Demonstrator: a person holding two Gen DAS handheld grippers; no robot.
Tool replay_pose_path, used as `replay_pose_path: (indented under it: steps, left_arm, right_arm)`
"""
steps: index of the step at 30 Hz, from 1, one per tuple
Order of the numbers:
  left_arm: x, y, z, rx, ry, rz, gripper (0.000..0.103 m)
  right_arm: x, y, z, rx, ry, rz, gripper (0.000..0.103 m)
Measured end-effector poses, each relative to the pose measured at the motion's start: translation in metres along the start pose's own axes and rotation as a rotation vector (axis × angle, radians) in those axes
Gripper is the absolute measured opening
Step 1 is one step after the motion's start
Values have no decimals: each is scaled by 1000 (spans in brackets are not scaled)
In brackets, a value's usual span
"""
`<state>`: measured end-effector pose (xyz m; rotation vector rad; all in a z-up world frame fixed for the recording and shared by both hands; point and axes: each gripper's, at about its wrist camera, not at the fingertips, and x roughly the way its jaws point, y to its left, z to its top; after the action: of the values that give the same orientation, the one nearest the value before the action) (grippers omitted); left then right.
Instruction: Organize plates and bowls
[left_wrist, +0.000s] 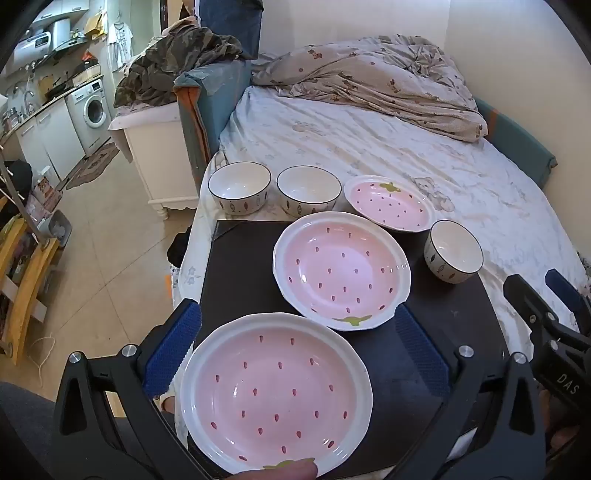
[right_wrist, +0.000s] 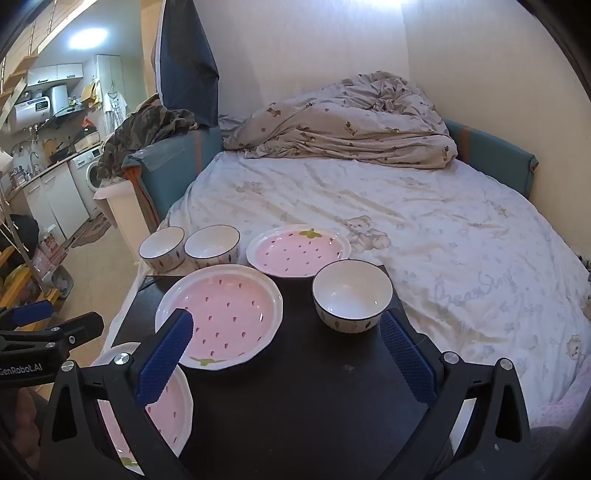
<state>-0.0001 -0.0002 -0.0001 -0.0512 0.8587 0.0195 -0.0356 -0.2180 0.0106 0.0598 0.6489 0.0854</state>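
Bedroom-kitchen studio: black board lies on a bed's edge over a pale bear-print sheet. Three pink strawberry plates: nearest plate at the board's near edge, middle plate just behind it, far plate at the board's far edge. One fish-pattern bowl stands on the board's right; two matching bowls sit side by side on the sheet beyond the board. Left gripper released, jaws wide, flanking the nearest plate without touching. Right gripper also released, nothing between its pads. Crumpled duvet by the wall. Washing machine in the kitchen at left. "GenRobot.AI" readable on the left tong body, "DAS" on the right.
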Motion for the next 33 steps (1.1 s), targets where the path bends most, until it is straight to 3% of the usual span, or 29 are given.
replay_pose_path:
  steps: [33]
  left_arm:
    - [1,8,-3,-1,10,3,103]
  right_arm:
    - [5,3,-3,10,27,21,103]
